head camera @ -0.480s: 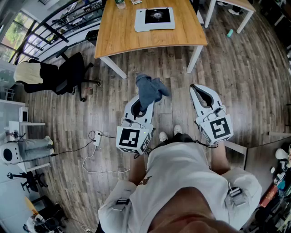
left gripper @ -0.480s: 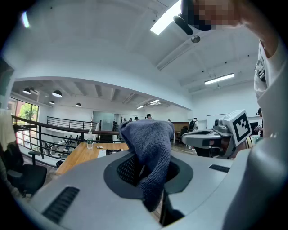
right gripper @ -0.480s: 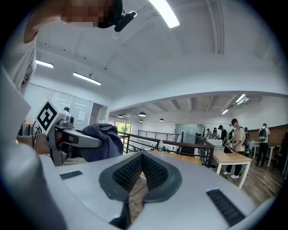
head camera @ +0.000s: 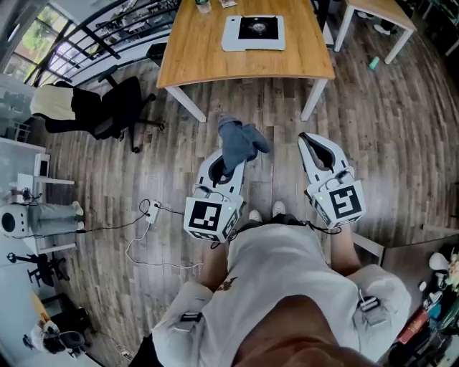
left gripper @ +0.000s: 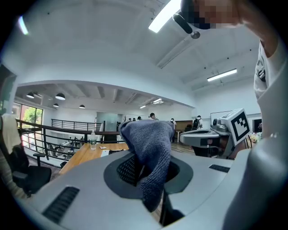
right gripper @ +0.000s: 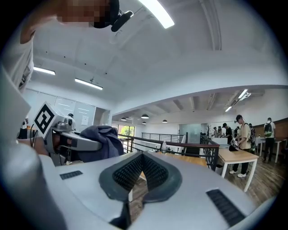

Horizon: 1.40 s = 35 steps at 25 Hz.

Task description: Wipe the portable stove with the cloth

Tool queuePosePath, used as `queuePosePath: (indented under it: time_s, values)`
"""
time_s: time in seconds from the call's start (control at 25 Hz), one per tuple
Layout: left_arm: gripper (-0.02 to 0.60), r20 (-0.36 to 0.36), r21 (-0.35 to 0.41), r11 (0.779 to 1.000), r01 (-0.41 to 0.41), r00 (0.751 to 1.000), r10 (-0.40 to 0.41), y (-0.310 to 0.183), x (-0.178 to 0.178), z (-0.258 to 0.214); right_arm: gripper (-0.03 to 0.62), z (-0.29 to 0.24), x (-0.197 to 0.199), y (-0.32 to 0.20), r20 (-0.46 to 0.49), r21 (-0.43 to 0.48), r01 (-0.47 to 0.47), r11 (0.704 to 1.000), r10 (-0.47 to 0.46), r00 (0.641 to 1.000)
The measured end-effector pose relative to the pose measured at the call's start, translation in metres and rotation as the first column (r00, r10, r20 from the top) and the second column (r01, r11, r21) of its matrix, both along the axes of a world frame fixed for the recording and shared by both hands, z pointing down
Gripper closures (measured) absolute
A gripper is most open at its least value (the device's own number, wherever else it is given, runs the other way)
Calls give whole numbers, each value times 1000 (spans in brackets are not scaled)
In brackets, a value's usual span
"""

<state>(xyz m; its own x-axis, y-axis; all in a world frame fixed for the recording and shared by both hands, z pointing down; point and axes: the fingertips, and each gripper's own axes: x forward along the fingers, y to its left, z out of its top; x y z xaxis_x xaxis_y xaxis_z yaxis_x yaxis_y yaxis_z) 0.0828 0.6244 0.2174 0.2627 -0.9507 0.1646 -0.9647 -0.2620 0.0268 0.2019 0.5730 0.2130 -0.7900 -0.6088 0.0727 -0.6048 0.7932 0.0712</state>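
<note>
Left tool (head camera: pixel 228 168) clamped on cloth (head camera: pixel 240 141), right tool (head camera: pixel 307 139) closed empty, stove (head camera: pixel 253 32) on far table (head camera: pixel 201 54)

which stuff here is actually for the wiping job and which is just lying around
For the job:
- cloth, clamped in the left gripper
- portable stove, on the wooden table

Just lying about:
- office chair
- power strip with its cable, on the floor
- bottle at the table's far edge
</note>
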Motion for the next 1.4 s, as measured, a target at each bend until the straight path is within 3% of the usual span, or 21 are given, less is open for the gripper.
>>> queuePosePath:
  time_s: [0.52,1.4]
  values:
    - [518,16,-7,999,43,999,-43,-7,-1,1,574,-3,-10,-8,11,1,84,997,-84,996]
    - [518,-44,19,995,-97,994,98,-113,-101,2,574,5,-106,-102,-44,-7,-62,998,62,997]
